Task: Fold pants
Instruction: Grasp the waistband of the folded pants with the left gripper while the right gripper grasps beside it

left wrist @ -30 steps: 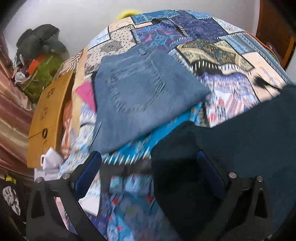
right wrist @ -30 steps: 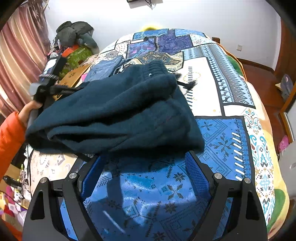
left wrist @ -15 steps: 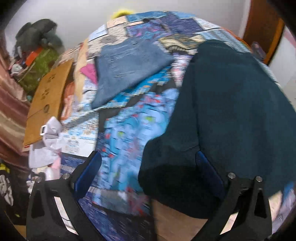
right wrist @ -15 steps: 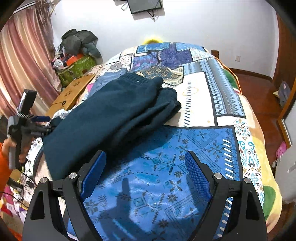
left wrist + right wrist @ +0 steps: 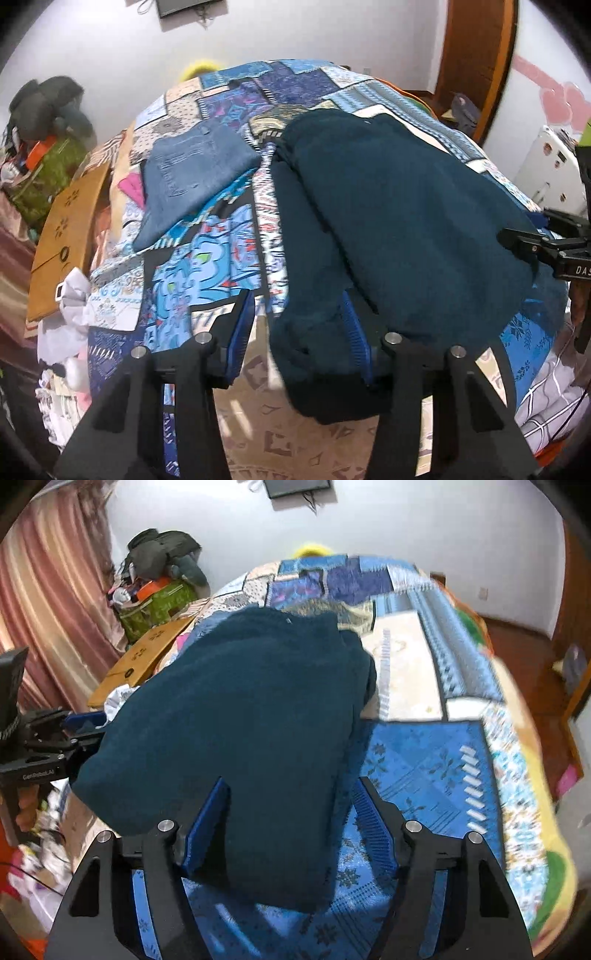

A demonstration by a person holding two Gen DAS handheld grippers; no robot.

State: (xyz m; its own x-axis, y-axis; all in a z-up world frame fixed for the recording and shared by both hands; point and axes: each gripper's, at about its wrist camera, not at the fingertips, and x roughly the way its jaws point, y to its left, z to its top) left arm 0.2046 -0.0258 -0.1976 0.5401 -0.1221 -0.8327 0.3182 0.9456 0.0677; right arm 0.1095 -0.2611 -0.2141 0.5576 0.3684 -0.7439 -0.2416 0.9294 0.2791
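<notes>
Pants (image 5: pixel 251 716): dark teal fleece, on bed w/ patchwork quilt (image 5: pixel 424 753), near end hanging over bed edge; left claw (image 5: pixel 299 332) just been closing, pants' corner between pads, whether pinched can't tell; right claw (image 5: pixel 291 830) also closing, other corner between blue pads, grip can't tell either; folded jeans (image 5: pixel 192 177) lying apart, further up bed.
</notes>
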